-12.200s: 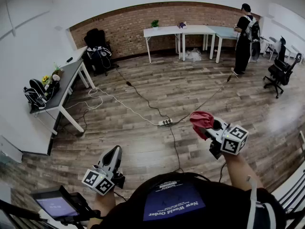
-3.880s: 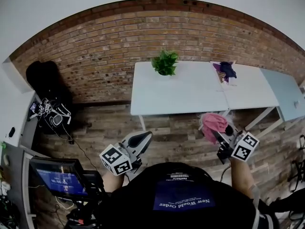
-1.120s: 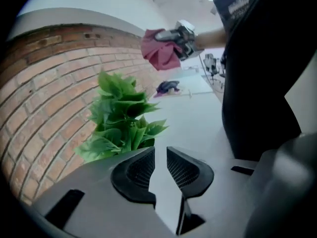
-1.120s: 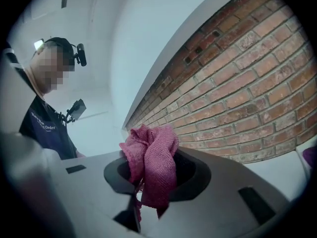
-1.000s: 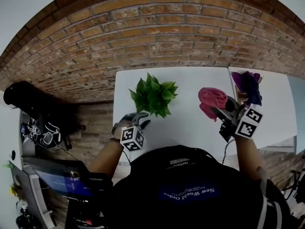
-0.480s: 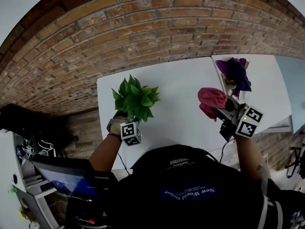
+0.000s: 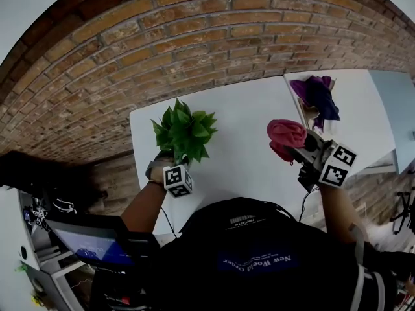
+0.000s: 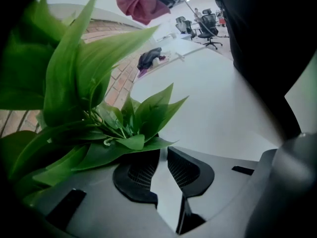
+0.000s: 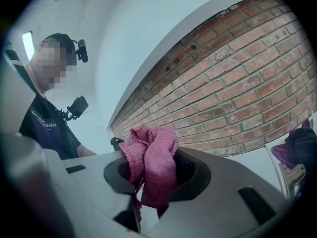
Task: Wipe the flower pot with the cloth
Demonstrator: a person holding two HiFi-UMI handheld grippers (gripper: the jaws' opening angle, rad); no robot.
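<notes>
**Head view:** The left tongs (image 7: 167, 164) reach in at the near side of the plant (image 7: 185, 131), which stands on the left part of the white bench (image 7: 240, 109). The flower pot is hidden beneath the plant. The right tongs (image 7: 293, 149) hold the pink cloth (image 7: 286, 135) up over the bench's right part, well apart from the plant. A purple heap (image 7: 316, 96) lies far right.

**Left gripper view:** The tongs stand apart with only bare bench showing between them. Leaves (image 8: 74, 98) crowd in from the left, and no pot wall can be seen.

**Right gripper view:** The tongs are clamped on the bunched cloth, with the brick wall (image 9: 237, 93) behind.

The step in hand looks like steadying the pot before wiping. The left tongs should probably go low, under the foliage, and take the pot's side firmly so that it neither slides nor tips. The cloth should then cross over and meet the pot wall rather than the leaves.
</notes>
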